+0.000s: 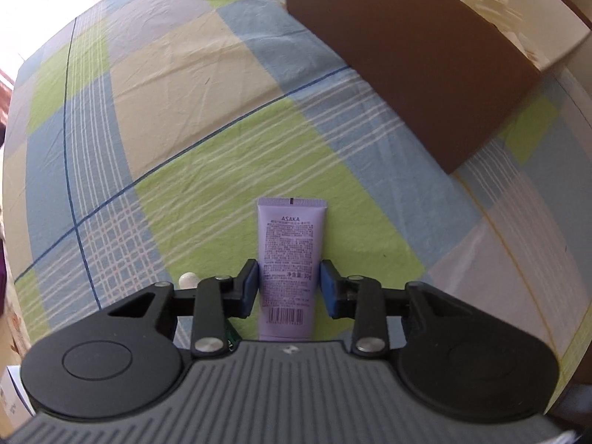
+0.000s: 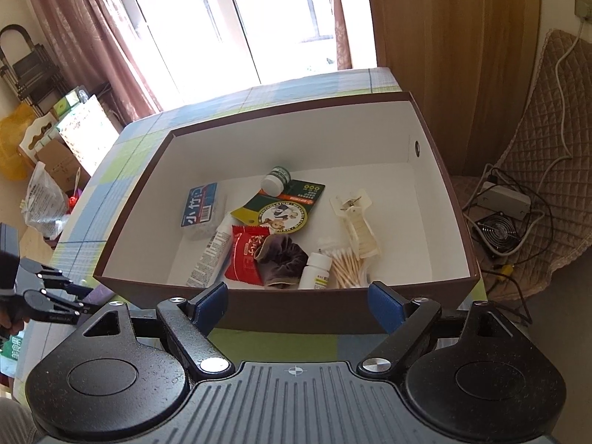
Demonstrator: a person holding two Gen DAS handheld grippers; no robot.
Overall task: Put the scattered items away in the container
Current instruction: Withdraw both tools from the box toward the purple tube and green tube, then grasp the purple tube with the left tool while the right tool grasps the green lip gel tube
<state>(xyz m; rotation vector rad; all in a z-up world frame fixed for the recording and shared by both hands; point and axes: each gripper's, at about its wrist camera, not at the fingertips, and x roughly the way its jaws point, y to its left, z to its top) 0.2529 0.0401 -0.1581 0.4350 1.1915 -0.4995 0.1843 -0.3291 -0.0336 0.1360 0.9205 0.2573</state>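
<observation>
Fingers of the left gripper (image 1: 289, 288) stand on either side of a purple tube (image 1: 289, 259) lying on the checked bedsheet (image 1: 185, 111); the blue pad on one side touches the tube wall, while a narrow gap shows on the other, so the grasp appears about to be made, not finished. Beside that gripper a small white round object (image 1: 188, 279) rests on the sheet; what it is cannot be told.

Fingers of the right gripper (image 2: 298, 305) are spread wide and hold nothing, hovering just short of the near wall of the brown box (image 2: 436, 170), the container.

Inside the box lie a blue packet (image 2: 203, 205), a white tube (image 2: 212, 255), a red sachet (image 2: 244, 255), a dark cloth (image 2: 283, 257), a green card (image 2: 288, 209), two small white bottles (image 2: 275, 181), a bundle of cotton swabs (image 2: 347, 268) and a white plastic holder (image 2: 357, 222).

Judged from this, most of the tidying is done: the tube, and perhaps the white object, remain to be carried across to the box, which stands well apart on the same sheet.
</observation>
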